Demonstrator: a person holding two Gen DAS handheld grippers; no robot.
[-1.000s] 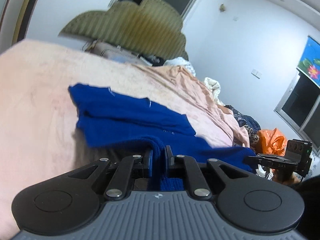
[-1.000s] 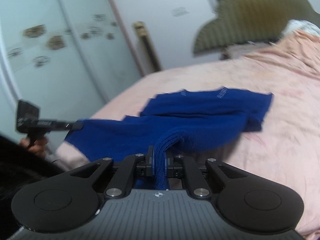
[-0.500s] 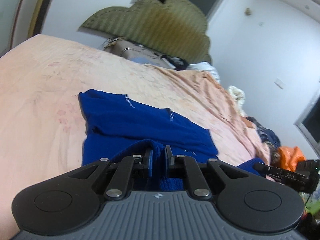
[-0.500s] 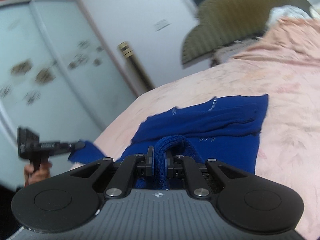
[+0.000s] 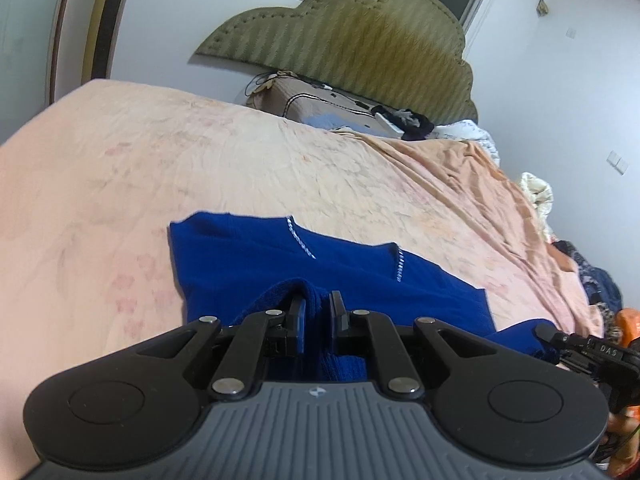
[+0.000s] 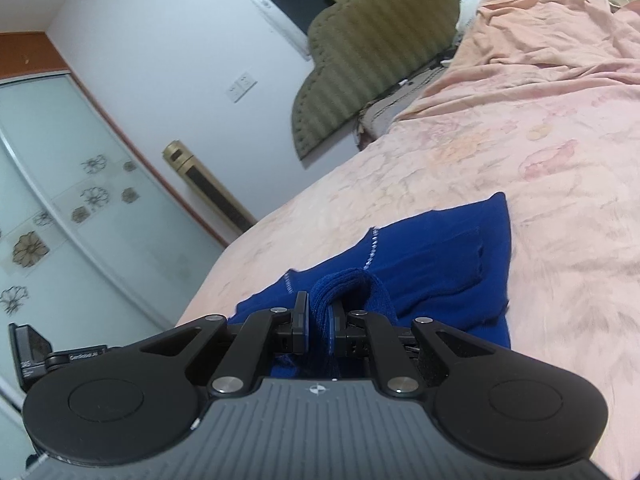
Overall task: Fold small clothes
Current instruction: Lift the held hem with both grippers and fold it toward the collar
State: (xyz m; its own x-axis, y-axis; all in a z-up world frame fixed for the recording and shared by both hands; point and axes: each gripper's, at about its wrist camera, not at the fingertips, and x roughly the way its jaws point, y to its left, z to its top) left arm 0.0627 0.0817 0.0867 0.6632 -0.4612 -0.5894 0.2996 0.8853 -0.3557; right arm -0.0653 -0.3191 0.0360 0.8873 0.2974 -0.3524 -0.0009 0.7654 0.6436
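A dark blue knit garment [image 5: 248, 264] lies on the peach bedspread [image 5: 120, 168], its near part doubled over the far part. My left gripper [image 5: 316, 304] is shut on a bunched fold of its near edge. In the right wrist view the same blue garment [image 6: 432, 264] spreads ahead, and my right gripper [image 6: 318, 304] is shut on another thick fold of it. The right gripper's tip [image 5: 544, 332] shows at the lower right of the left wrist view, pinching blue cloth. The left gripper's body [image 6: 36, 352] shows at the left edge of the right wrist view.
An olive padded headboard [image 5: 360, 48] stands at the far end with a pillow and small items [image 5: 340, 108] below it. Rumpled bedding and clothes [image 5: 536, 192] pile along the right side. A glass wardrobe door [image 6: 60, 208] and a gold-topped column unit [image 6: 208, 188] stand left of the bed.
Both grippers have carried the garment's near edge forward over its far part, so the blue cloth looks shorter and doubled. The right wrist view has rolled.
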